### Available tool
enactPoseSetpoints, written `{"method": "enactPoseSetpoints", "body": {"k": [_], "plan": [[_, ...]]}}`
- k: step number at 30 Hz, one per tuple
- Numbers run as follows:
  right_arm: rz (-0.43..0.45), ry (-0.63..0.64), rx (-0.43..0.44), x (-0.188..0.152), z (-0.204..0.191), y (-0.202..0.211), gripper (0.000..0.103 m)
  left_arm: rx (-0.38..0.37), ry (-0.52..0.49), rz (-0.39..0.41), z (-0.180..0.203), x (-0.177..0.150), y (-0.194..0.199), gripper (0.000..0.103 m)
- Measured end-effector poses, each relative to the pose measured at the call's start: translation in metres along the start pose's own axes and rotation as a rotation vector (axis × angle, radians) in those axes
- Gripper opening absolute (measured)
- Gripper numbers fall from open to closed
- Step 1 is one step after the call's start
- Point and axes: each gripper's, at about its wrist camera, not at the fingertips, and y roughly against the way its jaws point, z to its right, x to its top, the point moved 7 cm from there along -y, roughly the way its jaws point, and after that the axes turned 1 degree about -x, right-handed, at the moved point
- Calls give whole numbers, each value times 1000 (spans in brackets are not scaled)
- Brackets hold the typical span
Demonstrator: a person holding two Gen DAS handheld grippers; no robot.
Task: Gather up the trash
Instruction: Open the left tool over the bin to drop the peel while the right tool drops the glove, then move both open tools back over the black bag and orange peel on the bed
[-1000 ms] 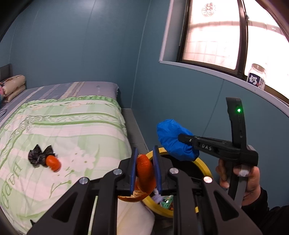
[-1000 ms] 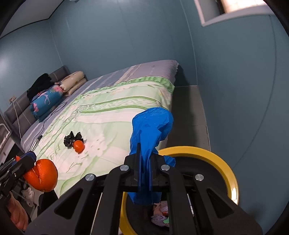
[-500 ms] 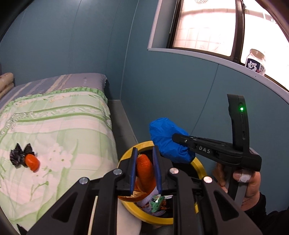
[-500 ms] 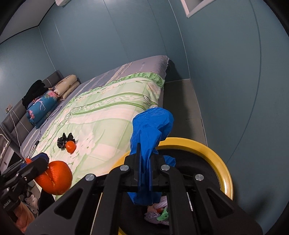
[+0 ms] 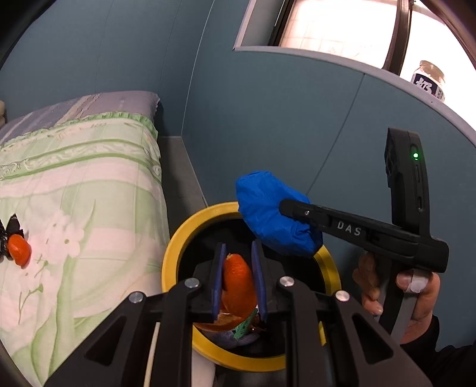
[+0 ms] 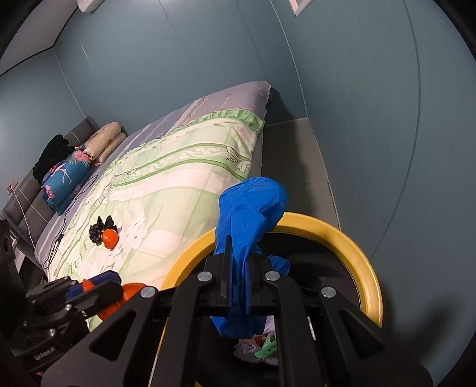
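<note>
A home bedroom: quilted bed, pillows, teal walls, window

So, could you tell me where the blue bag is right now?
The blue bag is clamped in the right gripper, over the yellow-rimmed bin beside the bed.

The bin stands on the floor between the bed and the wall, just beside the mattress edge. Over its opening the left hand-held gripper holds a piece of peel, and to its right the right hand-held gripper holds a crumpled bag. Wrappers lie in the bin. A fruit lies on the bed, touching a crumpled wrapper behind it. Pillows sit at the bed's head. A jar stands on the windowsill.
</note>
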Motion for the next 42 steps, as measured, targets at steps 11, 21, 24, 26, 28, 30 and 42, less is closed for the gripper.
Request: {"method": "enactPoseSetpoints", "body": {"k": [11,21,24,26,28,30,42], "plan": [[2,-73,-51,1,23,-3,7,-3,33,41,-11,4,15,55],[24,-63,-37,6,14,6,35,98,85,114,-57,19,56,60],[34,-52,-36,9,10,10,39,137,103,148,-75,24,75,60],[38,-47,-31,11,6,12,39,162,113,165,-84,27,83,60],[45,-36,-28,13,1,15,39,190,129,182,-98,29,95,60],[49,-23,-17,15,-7,17,39,223,137,199,-111,31,106,60],[50,123,97,24,-85,3,50,400,207,246,-185,27,159,67]]}}
